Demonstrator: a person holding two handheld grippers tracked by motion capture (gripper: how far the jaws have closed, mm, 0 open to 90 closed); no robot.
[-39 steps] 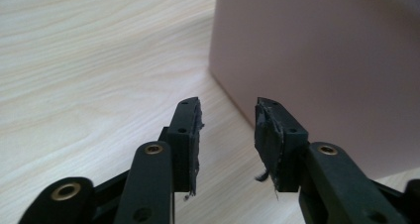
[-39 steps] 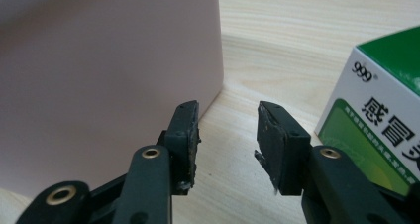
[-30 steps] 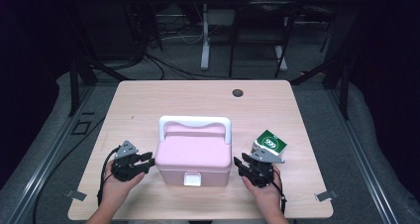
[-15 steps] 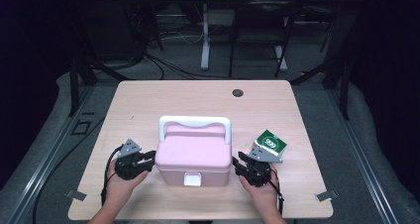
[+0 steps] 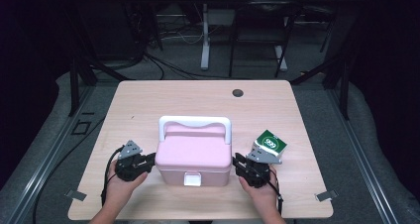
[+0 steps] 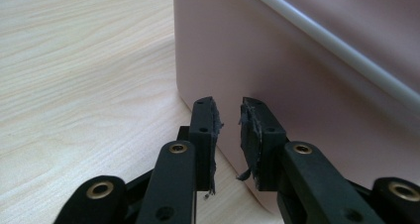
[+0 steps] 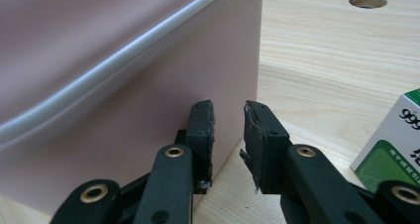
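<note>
Nearest to us, our two hands come in from the lower edge of the high view, each with a pair of tongs. The left tongs (image 5: pixel 147 160) stand just beside the left wall of the pink box (image 5: pixel 194 152), and in the left gripper view (image 6: pixel 228 116) we see the jaws a little apart, with a narrow gap and nothing between them; their tips are near the box wall, but we cannot tell if they touch it. The right tongs (image 5: pixel 239 161) stand the same way at the right wall of the box, and the right gripper view (image 7: pixel 229 116) shows their jaws also slightly apart and empty.

The pink box sits in the near middle of the tabletop (image 5: pixel 163 97), closed, with a white latch in front and a white handle lying toward the far side. A green and white carton (image 5: pixel 269 145) stands just beside the right tongs; its lower part is hidden behind them, and its print is too small to read. Farther, a round hole (image 5: pixel 237 92) is in the tabletop.
</note>
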